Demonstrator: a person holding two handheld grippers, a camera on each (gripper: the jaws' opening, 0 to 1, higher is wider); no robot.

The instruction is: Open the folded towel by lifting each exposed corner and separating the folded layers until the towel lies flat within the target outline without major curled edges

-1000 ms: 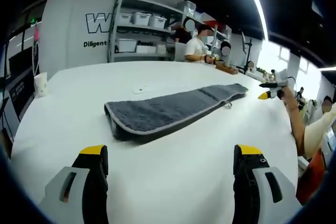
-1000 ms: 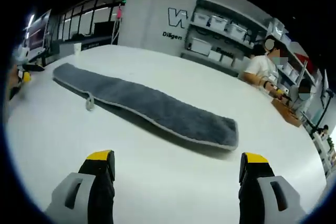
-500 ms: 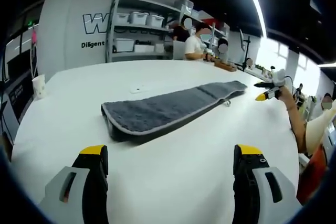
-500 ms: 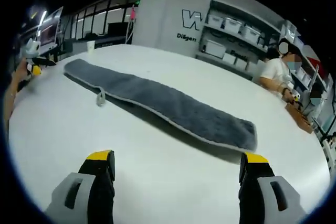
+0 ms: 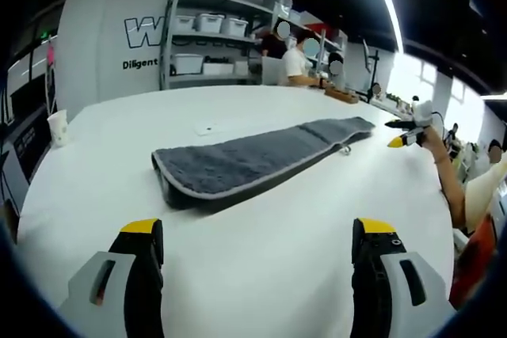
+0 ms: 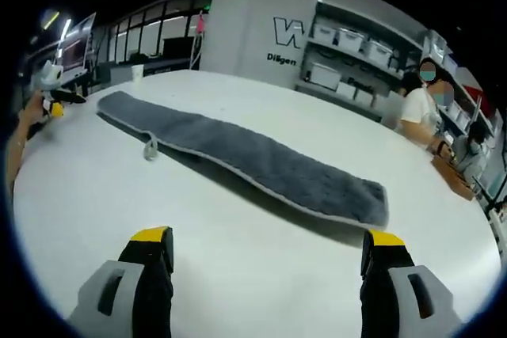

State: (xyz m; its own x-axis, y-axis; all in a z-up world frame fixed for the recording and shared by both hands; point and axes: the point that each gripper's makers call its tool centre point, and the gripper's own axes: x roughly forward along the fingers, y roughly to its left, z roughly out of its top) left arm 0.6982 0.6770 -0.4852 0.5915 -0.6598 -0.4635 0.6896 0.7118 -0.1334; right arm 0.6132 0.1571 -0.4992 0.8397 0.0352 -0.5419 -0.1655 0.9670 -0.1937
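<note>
A long grey towel (image 5: 253,157), folded into a narrow strip with a pale edge trim, lies on a white table (image 5: 261,251). In the left gripper view my left gripper (image 5: 257,237) is open, its yellow-tipped jaws short of the towel's near end. At the right edge the right gripper (image 5: 405,134) appears in a hand, beyond the towel's far end. In the right gripper view the towel (image 6: 245,156) runs diagonally, a small hanging loop (image 6: 148,150) at its long edge. My right gripper (image 6: 265,244) is open and apart from the towel. The left gripper (image 6: 54,99) shows at the far left.
A paper cup (image 5: 60,127) stands near the table's left edge. A person's forearm (image 5: 447,176) reaches in from the right. Shelves with white bins (image 5: 207,45) and people seated at the table's far side (image 5: 297,61) are behind. A small flat white object (image 5: 207,127) lies beyond the towel.
Both views have shifted slightly with the hands. The towel lies as before, and both grippers stay open and off it.
</note>
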